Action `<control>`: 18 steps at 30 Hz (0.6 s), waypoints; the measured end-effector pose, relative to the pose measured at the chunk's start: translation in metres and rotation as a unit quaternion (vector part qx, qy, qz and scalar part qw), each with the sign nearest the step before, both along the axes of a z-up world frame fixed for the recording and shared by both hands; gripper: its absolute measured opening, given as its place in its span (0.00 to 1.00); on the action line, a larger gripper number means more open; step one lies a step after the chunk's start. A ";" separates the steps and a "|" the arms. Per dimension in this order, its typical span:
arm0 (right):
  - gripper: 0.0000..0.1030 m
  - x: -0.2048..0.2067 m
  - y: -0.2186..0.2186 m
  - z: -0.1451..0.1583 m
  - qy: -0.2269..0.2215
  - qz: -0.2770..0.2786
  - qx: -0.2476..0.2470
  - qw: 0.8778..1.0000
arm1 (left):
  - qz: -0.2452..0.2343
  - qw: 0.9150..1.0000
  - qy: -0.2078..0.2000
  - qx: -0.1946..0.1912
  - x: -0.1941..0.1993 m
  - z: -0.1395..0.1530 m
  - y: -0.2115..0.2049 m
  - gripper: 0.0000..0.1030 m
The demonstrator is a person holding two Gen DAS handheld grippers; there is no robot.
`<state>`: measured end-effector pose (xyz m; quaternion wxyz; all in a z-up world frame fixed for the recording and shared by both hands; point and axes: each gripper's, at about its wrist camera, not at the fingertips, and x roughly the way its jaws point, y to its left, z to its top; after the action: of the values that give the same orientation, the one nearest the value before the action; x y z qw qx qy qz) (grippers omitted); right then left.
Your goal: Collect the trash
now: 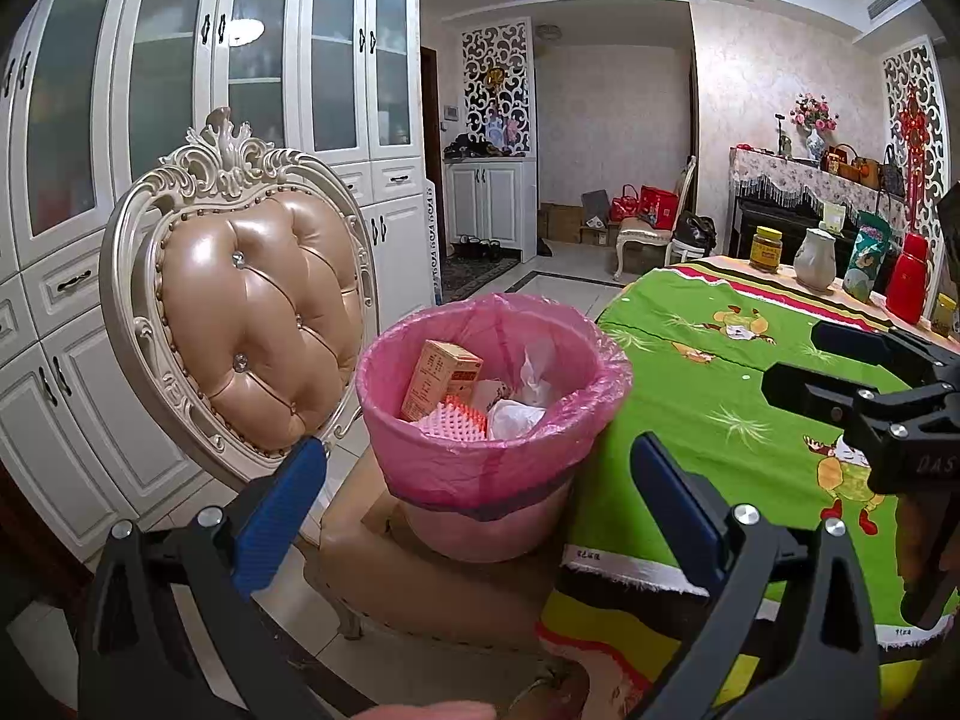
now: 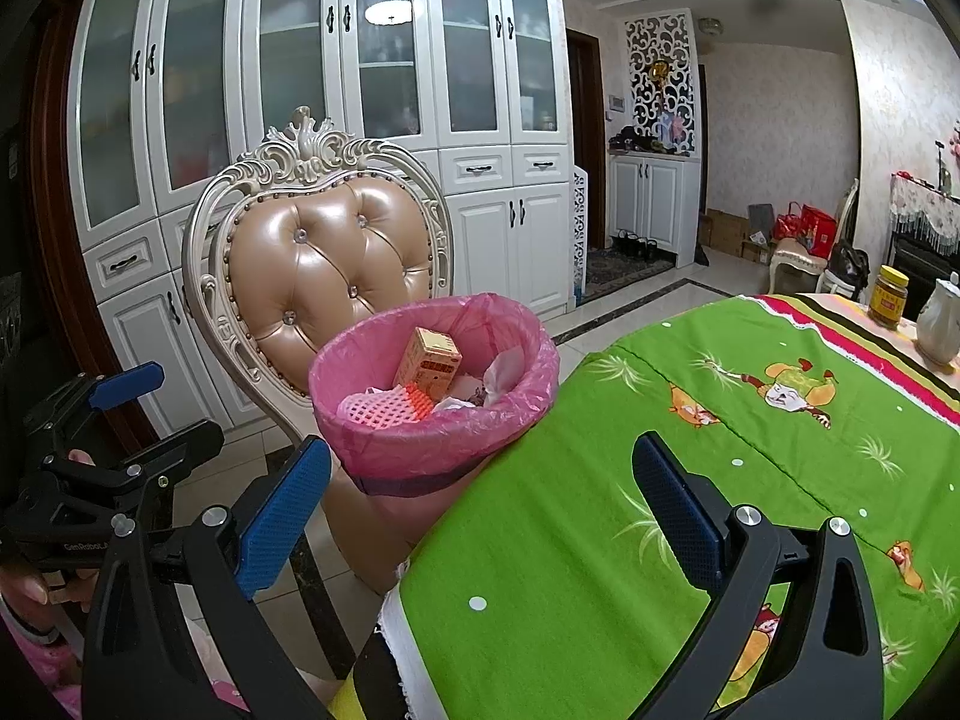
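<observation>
Both wide open, empty: left gripper [image 1: 477, 480], right gripper [image 2: 480, 483]. On tufted chair seat [image 1: 420, 576] beside green-clothed surface [image 1: 720, 408]: pink-lined round trash bin [image 1: 480, 468] holding orange carton [image 1: 441, 378].

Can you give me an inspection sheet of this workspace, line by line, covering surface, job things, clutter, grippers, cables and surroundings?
Surface: table under a green cartoon tablecloth; the near part shows no loose trash.
Job's things: pink-lined trash bin on the seat of the tufted chair, holding an orange carton, a pink studded mat and crumpled white paper.
Clutter: at the table's far edge, a yellow-lidded jar, a white pitcher, a green snack bag and a red flask.
Grippers: left gripper open, empty; right gripper open, empty.
Cables: nothing seen.
Surroundings: white glass-door cabinets, tiled floor, second chair by the far wall.
</observation>
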<state>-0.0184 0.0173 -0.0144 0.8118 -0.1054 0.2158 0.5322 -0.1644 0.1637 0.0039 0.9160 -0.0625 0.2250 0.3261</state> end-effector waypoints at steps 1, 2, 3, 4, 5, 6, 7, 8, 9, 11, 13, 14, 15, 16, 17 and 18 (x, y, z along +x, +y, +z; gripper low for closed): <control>0.92 0.000 0.000 0.000 0.000 -0.001 0.000 1.000 | 0.000 1.000 0.000 -0.001 0.000 0.000 0.000 0.95; 0.92 0.000 0.000 0.000 0.001 -0.001 0.000 1.000 | 0.000 1.000 -0.001 -0.001 0.000 0.000 0.000 0.95; 0.92 0.000 0.000 0.000 0.001 0.000 0.000 1.000 | 0.001 1.000 -0.001 -0.001 0.000 0.000 0.000 0.95; 0.92 0.000 0.000 0.000 0.000 0.000 0.000 1.000 | 0.000 1.000 -0.001 -0.001 0.001 0.000 -0.001 0.95; 0.92 0.000 0.000 0.000 0.000 -0.001 0.000 1.000 | 0.001 1.000 -0.001 -0.001 0.000 0.000 0.000 0.95; 0.92 0.000 0.000 -0.001 0.000 -0.001 -0.001 1.000 | 0.001 1.000 0.000 -0.002 0.000 0.000 0.001 0.95; 0.92 -0.001 0.000 -0.002 0.001 -0.001 -0.001 1.000 | 0.001 1.000 0.000 -0.002 0.000 0.000 0.001 0.95; 0.92 0.000 0.000 -0.001 0.000 -0.001 -0.001 1.000 | 0.000 1.000 0.000 -0.004 0.001 0.001 0.003 0.95; 0.92 -0.001 0.000 -0.002 0.000 -0.001 -0.001 1.000 | -0.001 1.000 0.000 -0.005 0.002 0.001 0.004 0.95; 0.92 -0.001 0.000 -0.002 0.000 0.000 -0.001 1.000 | 0.001 1.000 0.002 -0.005 0.002 0.001 0.006 0.95; 0.92 0.000 0.001 -0.001 0.000 -0.001 -0.001 1.000 | -0.001 1.000 0.006 -0.008 0.003 -0.001 0.008 0.95; 0.92 0.000 0.001 -0.002 0.000 -0.001 -0.001 1.000 | -0.005 1.000 0.006 -0.015 0.003 -0.002 0.009 0.95; 0.92 0.000 0.001 -0.002 0.000 -0.001 -0.001 1.000 | -0.008 1.000 0.003 -0.021 0.002 -0.003 0.011 0.95; 0.92 0.000 0.000 -0.003 0.001 -0.001 -0.001 1.000 | -0.007 1.000 0.004 -0.024 0.002 -0.003 0.011 0.95; 0.92 0.000 0.000 -0.003 0.001 -0.001 -0.002 1.000 | -0.004 1.000 0.010 -0.025 0.003 -0.004 0.012 0.95; 0.92 0.000 0.000 -0.003 0.001 -0.002 -0.002 1.000 | 0.000 1.000 0.011 -0.027 0.003 -0.006 0.013 0.95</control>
<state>-0.0186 0.0178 -0.0175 0.8123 -0.1064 0.2180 0.5304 -0.1613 0.1771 -0.0017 0.9116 -0.0834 0.2434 0.3206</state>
